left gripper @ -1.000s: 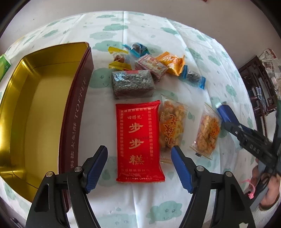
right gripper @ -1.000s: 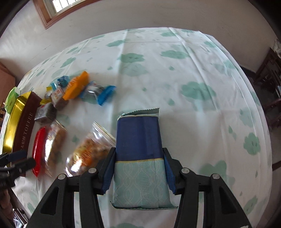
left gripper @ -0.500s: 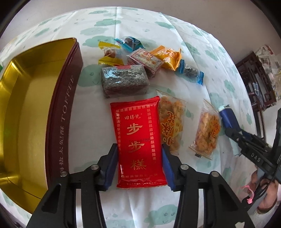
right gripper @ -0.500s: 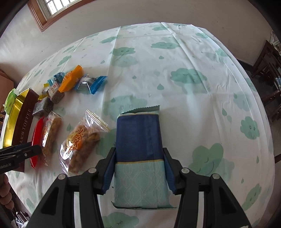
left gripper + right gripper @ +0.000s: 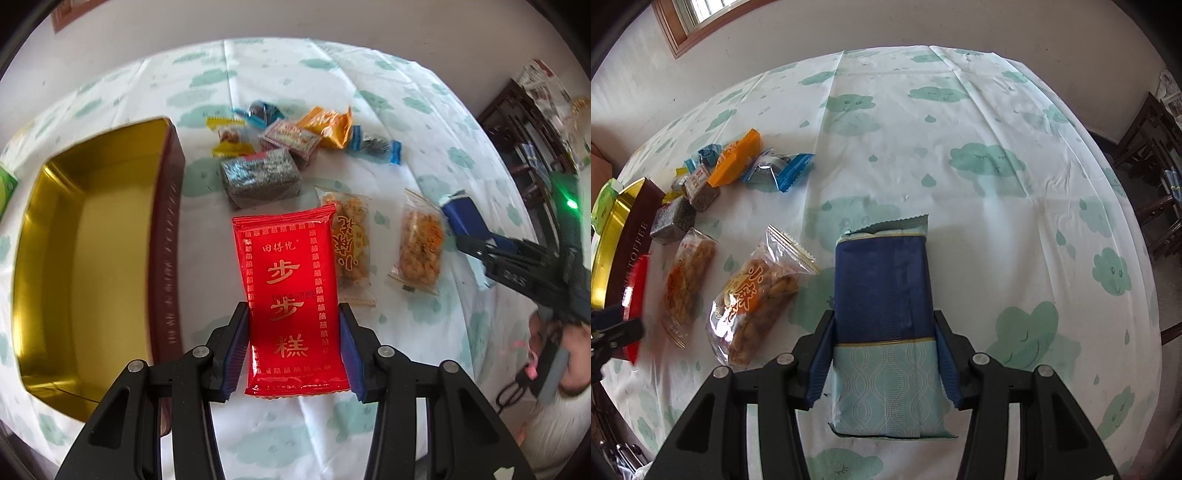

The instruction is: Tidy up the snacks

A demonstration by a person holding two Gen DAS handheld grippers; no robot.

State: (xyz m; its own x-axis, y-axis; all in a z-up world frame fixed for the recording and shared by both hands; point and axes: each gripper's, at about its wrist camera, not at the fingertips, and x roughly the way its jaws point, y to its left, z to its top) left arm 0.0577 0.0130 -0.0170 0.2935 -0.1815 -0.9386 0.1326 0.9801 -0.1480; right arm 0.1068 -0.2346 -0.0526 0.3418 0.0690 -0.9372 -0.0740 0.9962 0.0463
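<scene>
My left gripper (image 5: 293,345) pinches the red cake packet (image 5: 291,295); my right gripper (image 5: 884,354) clamps the blue packet (image 5: 886,317); either slick wrapper could slip before the toffee tin (image 5: 92,251)

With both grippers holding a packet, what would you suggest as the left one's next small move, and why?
Probably carry the red packet leftward over the gold tin and release it there. The left gripper is shut on the packet's lower half, and the open tin sits right beside it with nothing visible inside. The right gripper holds the blue packet farther away.
</scene>
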